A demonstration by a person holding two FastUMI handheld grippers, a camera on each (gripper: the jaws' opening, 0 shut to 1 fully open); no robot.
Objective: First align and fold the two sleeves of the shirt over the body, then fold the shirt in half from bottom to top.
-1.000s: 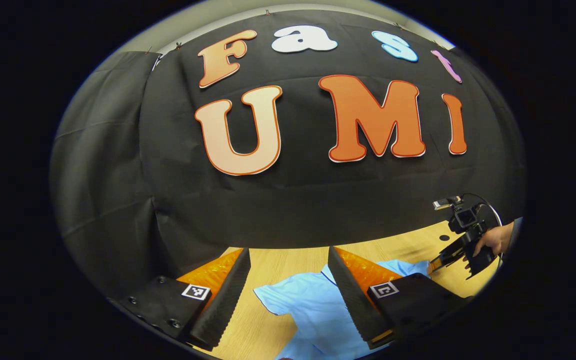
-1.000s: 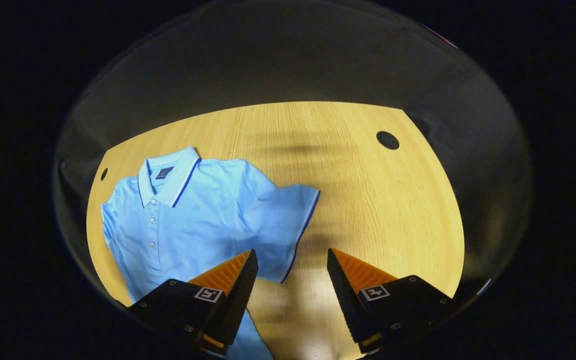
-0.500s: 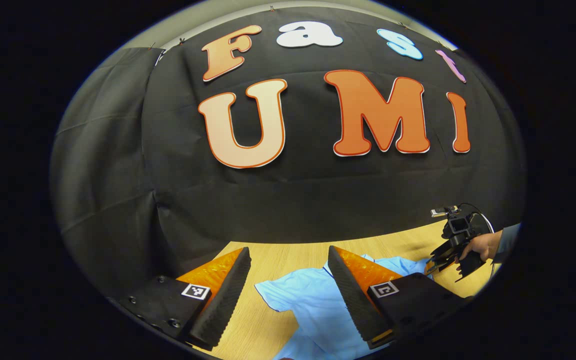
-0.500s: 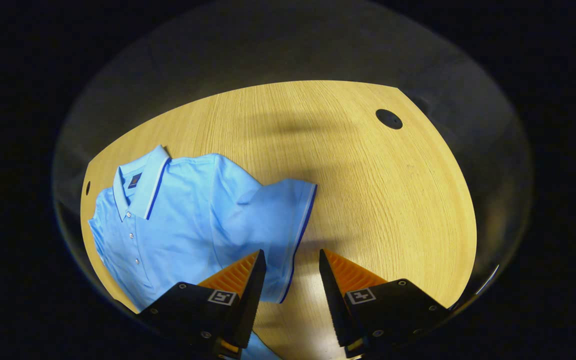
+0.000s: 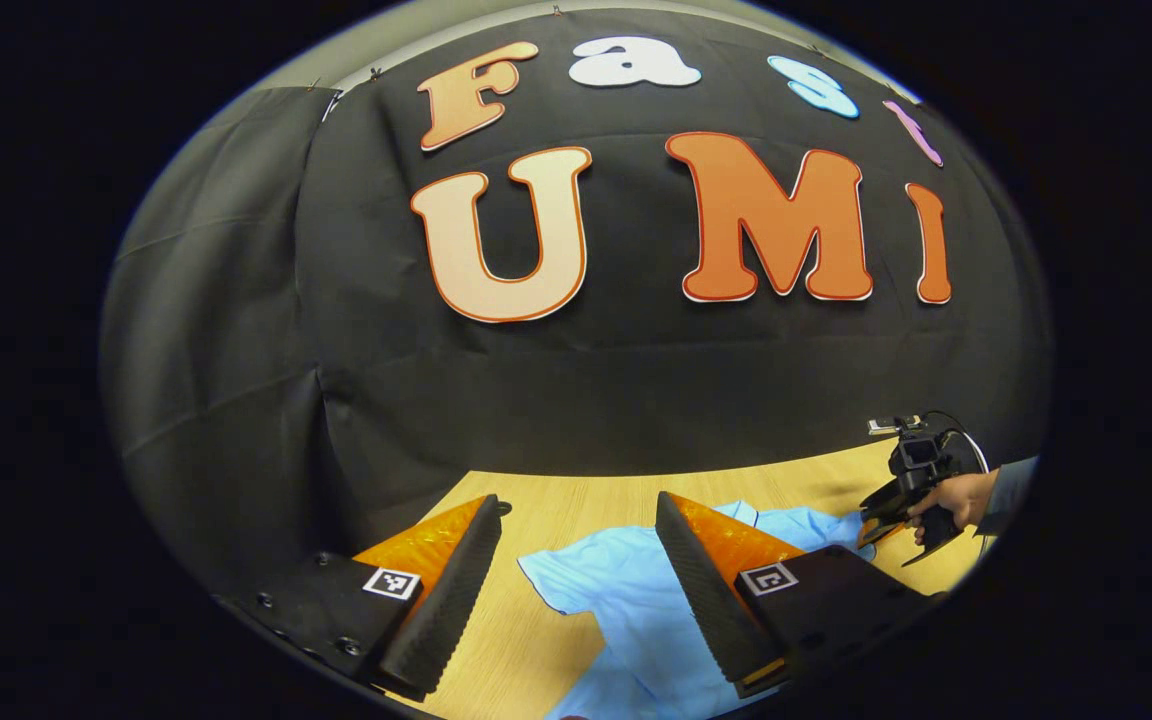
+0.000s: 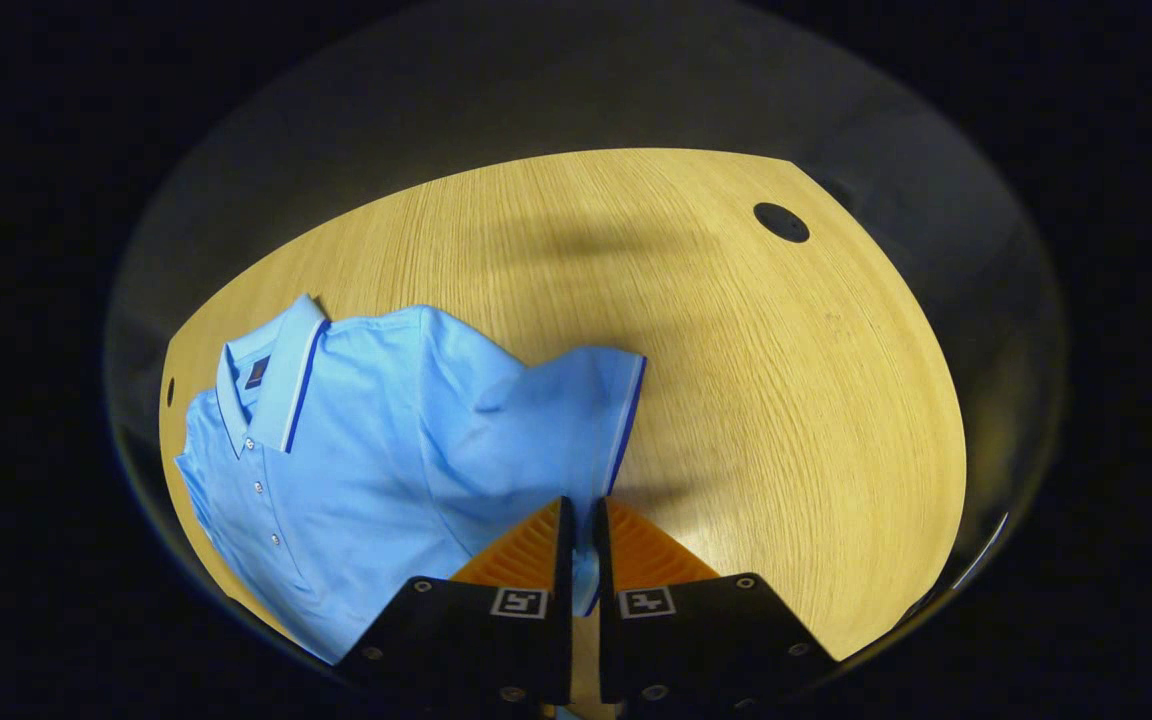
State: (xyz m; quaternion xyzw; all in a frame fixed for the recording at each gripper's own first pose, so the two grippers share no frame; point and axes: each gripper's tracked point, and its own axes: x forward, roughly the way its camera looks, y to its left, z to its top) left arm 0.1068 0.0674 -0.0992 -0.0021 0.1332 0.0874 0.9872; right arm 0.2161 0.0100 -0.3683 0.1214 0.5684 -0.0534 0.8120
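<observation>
Pinching the sleeve (image 6: pixel 576 420) hem, the right gripper (image 6: pixel 583 525) has its jaws nearly together at 6 o'clock. Spread wide, the left gripper (image 5: pixel 576 545) hangs above the shirt (image 5: pixel 636 590). The right gripper view shows the collar (image 6: pixel 276 375) toward 10 o'clock, the shirt's length running toward 6, flat on the table (image 6: pixel 786 400). The left gripper view shows a hand (image 5: pixel 946 495) at 4 o'clock.

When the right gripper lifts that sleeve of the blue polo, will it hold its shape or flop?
Likely flop: the sleeve already puckers near the shoulder, so it reads as soft knit. The right gripper pinches only the trimmed hem, so the rest would probably sag and trail. The shirt looks thin and light, and may slide a little on the smooth wooden table.
</observation>
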